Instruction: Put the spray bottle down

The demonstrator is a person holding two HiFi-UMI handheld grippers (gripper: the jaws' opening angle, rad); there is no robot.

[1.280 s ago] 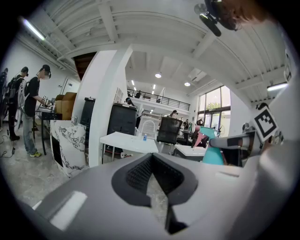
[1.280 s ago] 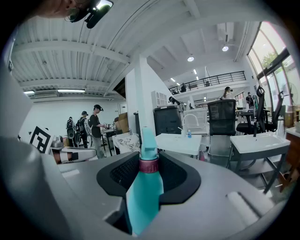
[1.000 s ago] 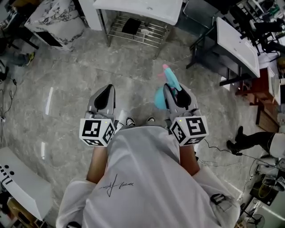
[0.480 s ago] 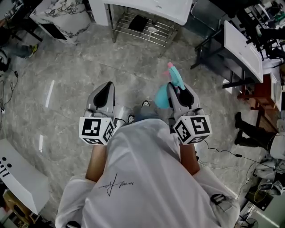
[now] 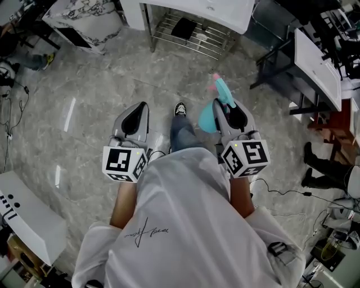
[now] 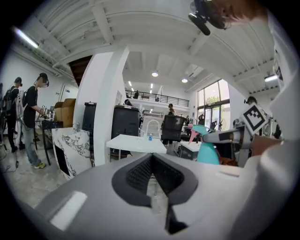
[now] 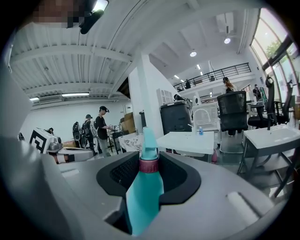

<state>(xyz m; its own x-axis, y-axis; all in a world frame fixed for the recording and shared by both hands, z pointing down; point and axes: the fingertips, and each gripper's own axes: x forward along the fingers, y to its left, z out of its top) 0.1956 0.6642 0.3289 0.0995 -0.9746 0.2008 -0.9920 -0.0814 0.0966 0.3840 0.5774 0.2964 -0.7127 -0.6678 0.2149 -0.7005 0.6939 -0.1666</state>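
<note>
The right gripper's (image 7: 149, 160) 2 jaws are clamping the teal spray bottle (image 7: 143, 199) at its neck, holding it upright in the air, short of the white table (image 5: 225, 14) ahead. The left gripper's (image 6: 151, 158) jaws are resting closed on nothing, equally short of that table, above the grey floor (image 5: 101, 84).

Lab w/ worktables (image 5: 315, 62), office chairs (image 7: 233, 110).
</note>
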